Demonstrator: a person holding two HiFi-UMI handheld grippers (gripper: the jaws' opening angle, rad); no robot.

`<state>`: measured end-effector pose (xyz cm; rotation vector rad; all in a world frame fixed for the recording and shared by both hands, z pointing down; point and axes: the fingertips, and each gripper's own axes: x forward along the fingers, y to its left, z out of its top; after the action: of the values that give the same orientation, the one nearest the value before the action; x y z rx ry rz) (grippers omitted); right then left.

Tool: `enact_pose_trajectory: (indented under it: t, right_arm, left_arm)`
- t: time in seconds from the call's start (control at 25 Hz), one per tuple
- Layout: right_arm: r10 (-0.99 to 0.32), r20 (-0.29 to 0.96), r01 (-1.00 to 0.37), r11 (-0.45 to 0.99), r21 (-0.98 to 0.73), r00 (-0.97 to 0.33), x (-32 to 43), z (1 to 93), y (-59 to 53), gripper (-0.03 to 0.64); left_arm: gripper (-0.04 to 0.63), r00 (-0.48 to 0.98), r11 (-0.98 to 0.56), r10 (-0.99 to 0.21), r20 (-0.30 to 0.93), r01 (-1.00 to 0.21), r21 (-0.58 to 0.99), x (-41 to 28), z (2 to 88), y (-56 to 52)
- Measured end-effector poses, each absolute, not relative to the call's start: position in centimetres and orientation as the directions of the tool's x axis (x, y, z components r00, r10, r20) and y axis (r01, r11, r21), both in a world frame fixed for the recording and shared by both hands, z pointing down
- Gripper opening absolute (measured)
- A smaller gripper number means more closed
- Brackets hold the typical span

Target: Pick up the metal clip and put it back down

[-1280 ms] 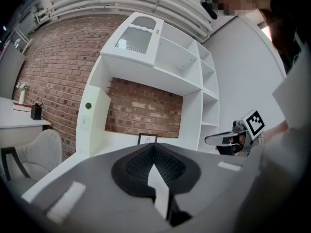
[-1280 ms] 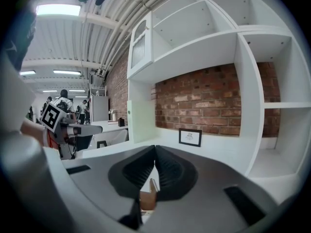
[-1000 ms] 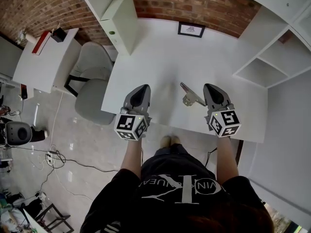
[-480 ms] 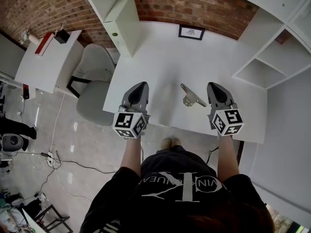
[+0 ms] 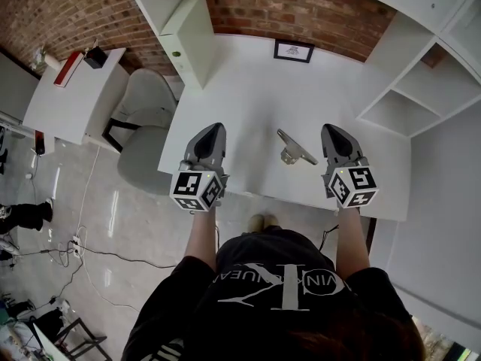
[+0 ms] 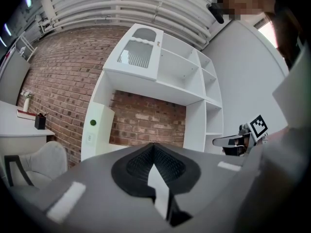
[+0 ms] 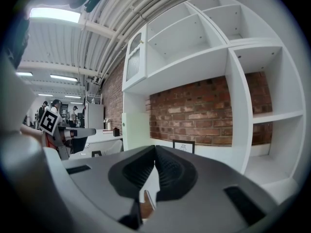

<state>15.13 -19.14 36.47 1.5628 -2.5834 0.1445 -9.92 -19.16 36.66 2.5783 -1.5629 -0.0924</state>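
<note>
Metal clip (image 5: 294,149): lies on the white bench (image 5: 248,89) near its front edge, between the two grippers and nearer the right one; neither touches it.
Left gripper (image 5: 213,130): jaws pressed together with nothing between them, as its own view (image 6: 154,147) confirms; held above the front edge of the bench, close to the front left corner.
Right gripper (image 5: 333,131): jaws pressed together and empty, as its own view (image 7: 154,149) confirms; held above the front edge, just to the right of the clip.
Picture frame (image 5: 294,49): small, dark-edged, stands at the back edge of the bench against the brick wall (image 5: 301,6).
White box (image 5: 188,36): upright at the back left corner.
Shelf unit (image 5: 406,104): white, open compartments, along the right edge.
Chair (image 5: 146,119): grey, on the floor beside the left edge.
</note>
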Motion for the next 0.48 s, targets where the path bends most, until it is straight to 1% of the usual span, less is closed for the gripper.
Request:
enact_pose_trajectory:
  t: [0.48]
  right_arm:
    - [-0.872, 0.145, -0.883, 0.469, -0.019, -0.467, 15.13, 36.37, -19.14, 0.014]
  left_arm:
    - [0.011, 0.455, -0.45, -0.89, 0.008, -0.882, 0.139, -9.89, 36.54, -19.19]
